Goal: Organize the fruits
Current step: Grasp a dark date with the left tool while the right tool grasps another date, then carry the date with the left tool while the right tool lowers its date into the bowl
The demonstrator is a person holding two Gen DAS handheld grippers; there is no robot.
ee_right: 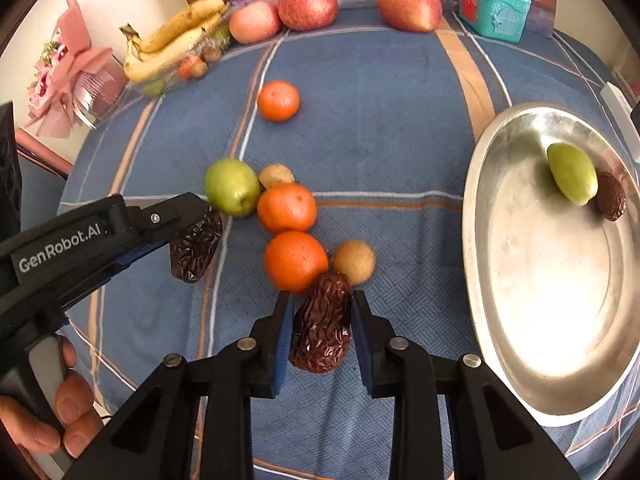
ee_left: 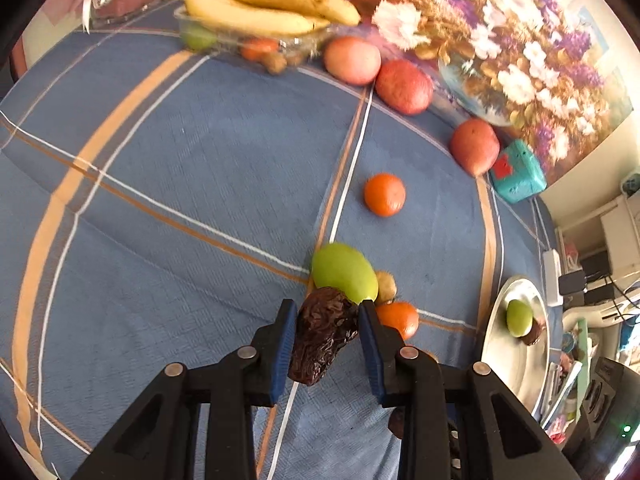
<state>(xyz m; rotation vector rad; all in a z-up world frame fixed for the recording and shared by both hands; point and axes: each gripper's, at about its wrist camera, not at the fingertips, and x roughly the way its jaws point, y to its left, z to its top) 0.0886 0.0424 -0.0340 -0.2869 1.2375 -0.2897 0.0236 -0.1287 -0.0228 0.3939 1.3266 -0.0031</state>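
Observation:
My left gripper (ee_left: 326, 316) is shut on a dark wrinkled date (ee_left: 322, 336); it also shows in the right wrist view (ee_right: 196, 246), held just above the cloth beside a green fruit (ee_right: 232, 187). My right gripper (ee_right: 320, 300) is shut on a second date (ee_right: 322, 326), close to an orange (ee_right: 295, 261) and a small brown fruit (ee_right: 355, 261). Another orange (ee_right: 286, 208) and a brown fruit (ee_right: 276, 176) lie behind. A metal plate (ee_right: 520, 320) at the right holds a green fruit (ee_right: 572, 178) and a date (ee_right: 610, 196).
A lone orange (ee_right: 278, 101) lies farther back. Bananas (ee_right: 176, 36) on a clear tray, three red apples (ee_right: 307, 8) and a teal box (ee_right: 494, 4) line the far edge before a flower painting (ee_left: 500, 40). A pink bouquet (ee_right: 68, 76) stands at the left.

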